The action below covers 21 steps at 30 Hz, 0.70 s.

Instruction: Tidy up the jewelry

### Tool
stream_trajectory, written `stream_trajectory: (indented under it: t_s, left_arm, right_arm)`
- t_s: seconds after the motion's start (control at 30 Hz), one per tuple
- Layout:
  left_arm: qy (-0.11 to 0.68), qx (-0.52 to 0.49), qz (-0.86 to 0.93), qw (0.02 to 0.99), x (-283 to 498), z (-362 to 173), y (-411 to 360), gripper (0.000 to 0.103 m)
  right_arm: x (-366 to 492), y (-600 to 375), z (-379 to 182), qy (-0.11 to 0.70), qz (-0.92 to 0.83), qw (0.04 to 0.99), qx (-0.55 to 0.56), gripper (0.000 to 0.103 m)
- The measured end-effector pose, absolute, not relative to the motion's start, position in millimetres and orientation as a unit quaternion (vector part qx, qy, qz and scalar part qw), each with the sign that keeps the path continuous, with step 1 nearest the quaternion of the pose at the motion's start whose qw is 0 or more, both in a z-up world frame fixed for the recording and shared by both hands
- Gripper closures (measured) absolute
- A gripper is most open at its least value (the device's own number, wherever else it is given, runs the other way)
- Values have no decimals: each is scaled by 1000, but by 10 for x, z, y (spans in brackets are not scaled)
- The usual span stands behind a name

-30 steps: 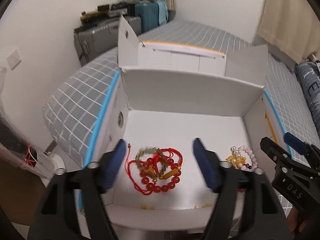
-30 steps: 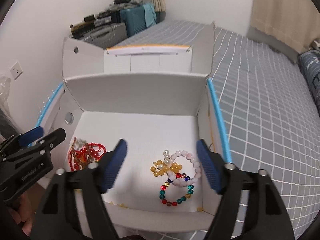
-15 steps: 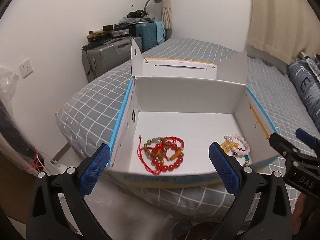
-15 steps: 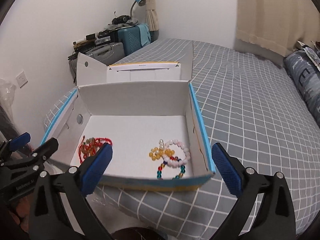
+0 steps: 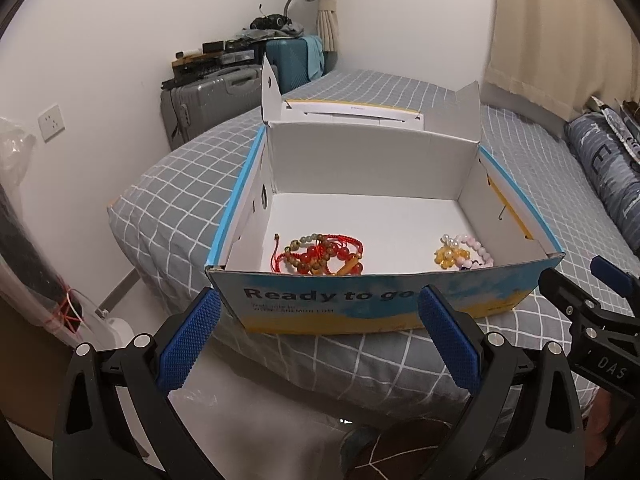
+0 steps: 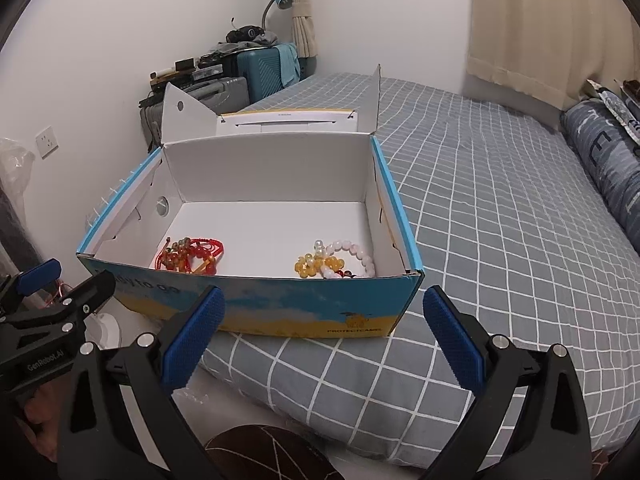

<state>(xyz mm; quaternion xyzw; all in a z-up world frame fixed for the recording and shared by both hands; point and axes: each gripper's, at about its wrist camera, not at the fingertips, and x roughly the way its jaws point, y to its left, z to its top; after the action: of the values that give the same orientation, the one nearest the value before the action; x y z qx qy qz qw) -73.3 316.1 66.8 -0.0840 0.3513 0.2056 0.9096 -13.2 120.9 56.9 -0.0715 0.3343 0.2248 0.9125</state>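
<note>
A: Colours on the box point(image 5: 372, 300)?
B: White inside, blue and yellow outside, black lettering, blue top edges.
A: Beads?
B: Left pile point(image 5: 322, 254) red and amber with red cord. Right pile point(image 6: 334, 262) yellow, pale pink, white.
A: Bed point(image 6: 500, 240)?
B: Grey sheet, white grid lines. Pillow point(image 6: 604, 160) dark blue, patterned.
A: Claws?
B: Both black with blue textured pads point(image 5: 188, 346). Suitcases: grey point(image 5: 212, 100) and teal point(image 6: 260, 70).
</note>
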Motion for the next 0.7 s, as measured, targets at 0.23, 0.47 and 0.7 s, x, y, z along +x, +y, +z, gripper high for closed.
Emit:
stream_trajectory:
  t_s: [0.23, 0.47, 0.7]
  left_arm:
    - [349, -83, 210, 910, -752, 658, 3187, 6]
    - [350, -85, 208, 910, -743, 655, 3188, 6]
    - [352, -77, 207, 910, -732, 650, 3137, 6]
  right_arm:
    - [-147, 1203, 558, 335, 223, 912, -71, 8]
    - [-149, 1193, 559, 336, 221, 913, -70, 8]
    - [-152, 1181, 564, 337, 220, 913, -70, 8]
